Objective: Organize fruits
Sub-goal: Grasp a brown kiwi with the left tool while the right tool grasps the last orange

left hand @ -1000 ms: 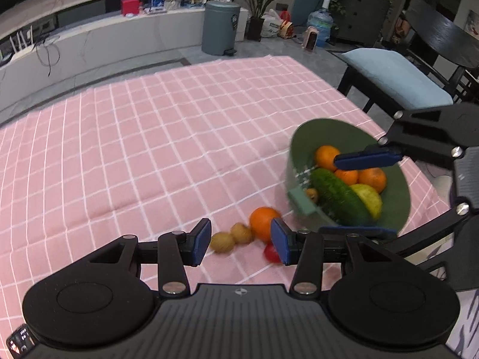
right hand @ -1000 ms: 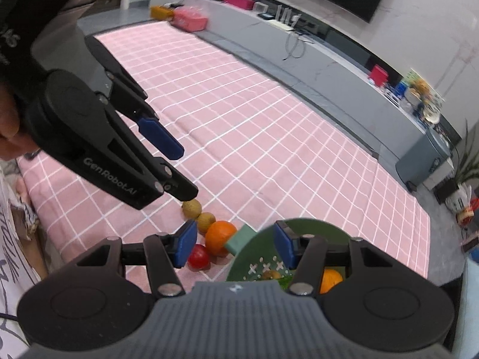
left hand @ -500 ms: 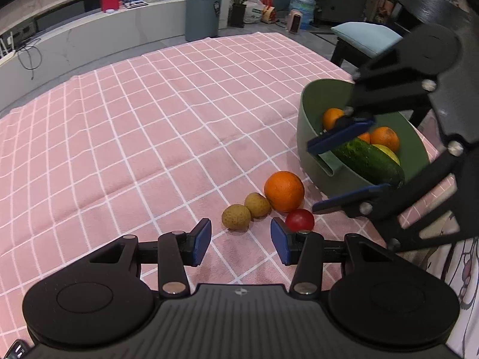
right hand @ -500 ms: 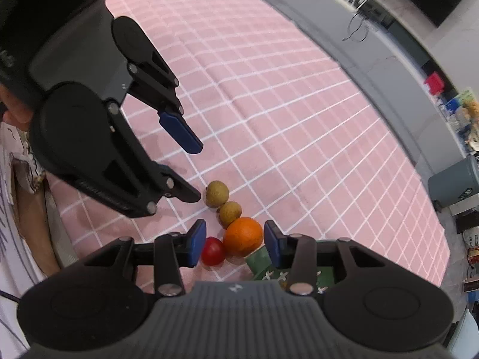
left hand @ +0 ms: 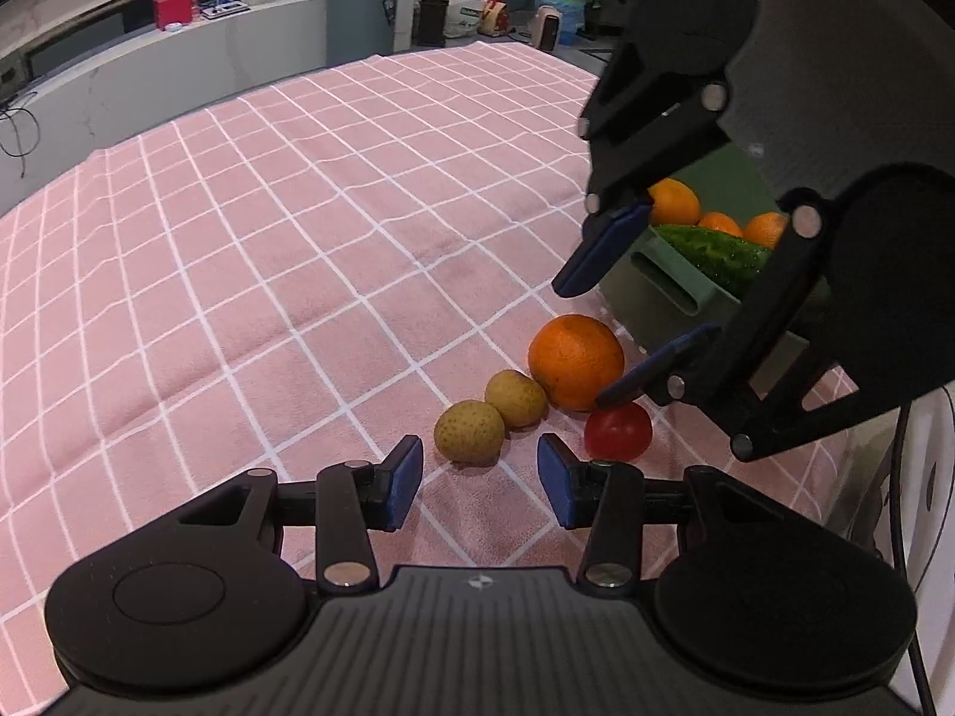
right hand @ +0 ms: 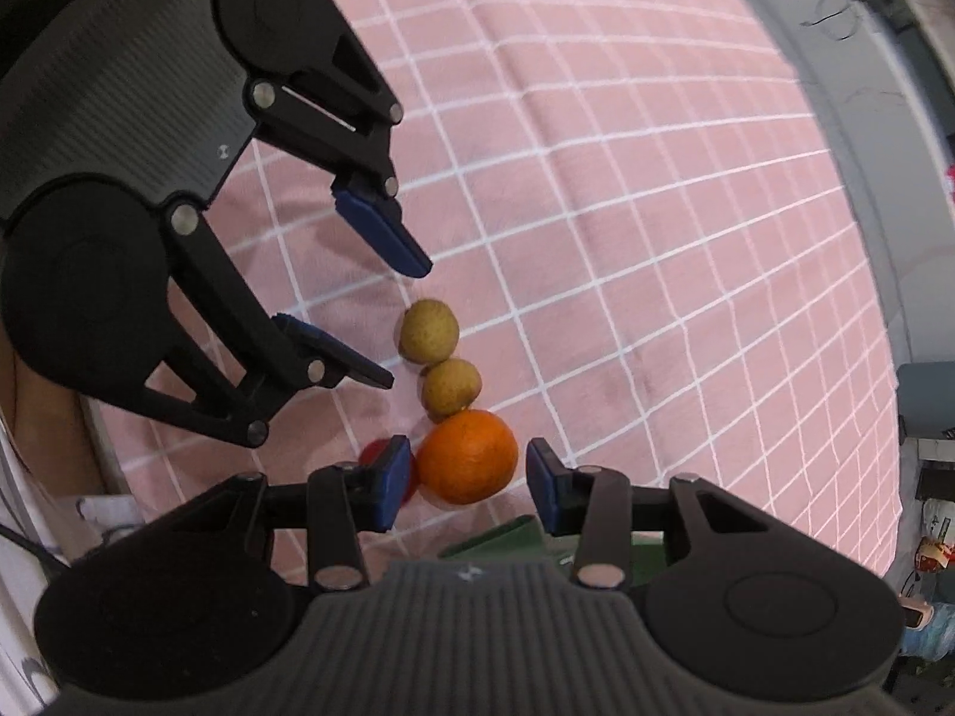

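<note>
**Operator:** Counting what's left, I get four loose pieces on the pink checked cloth (left hand: pixel 268 250): the big orange (left hand: pixel 576 361), two small brownish fruits (left hand: pixel 516 398) (left hand: pixel 469 432), and a red tomato (left hand: pixel 618 431). They sit in a tight cluster just beside the green basket (left hand: pixel 668 283), at about its 8 o'clock.

**Observer:** And the basket itself?

**Operator:** It already holds several oranges (left hand: pixel 674 203) and a cucumber (left hand: pixel 716 250), so by my reckoning the job is more than half done.

**Observer:** What are your grippers doing?

**Operator:** My left gripper (left hand: pixel 480 480) is spread wide and holds nothing; the nearer brown fruit lies just ahead of it, around 12 o'clock. My right gripper (right hand: pixel 468 480) is also wide apart and empty, hovering with the big orange lined up between its fingers but not pinched. The tomato (right hand: pixel 373 453) peeks out at its 9 o'clock, behind the left finger.

**Observer:** Next?

**Operator:** Probably closing the right on the orange, then carrying it to the basket.
</note>
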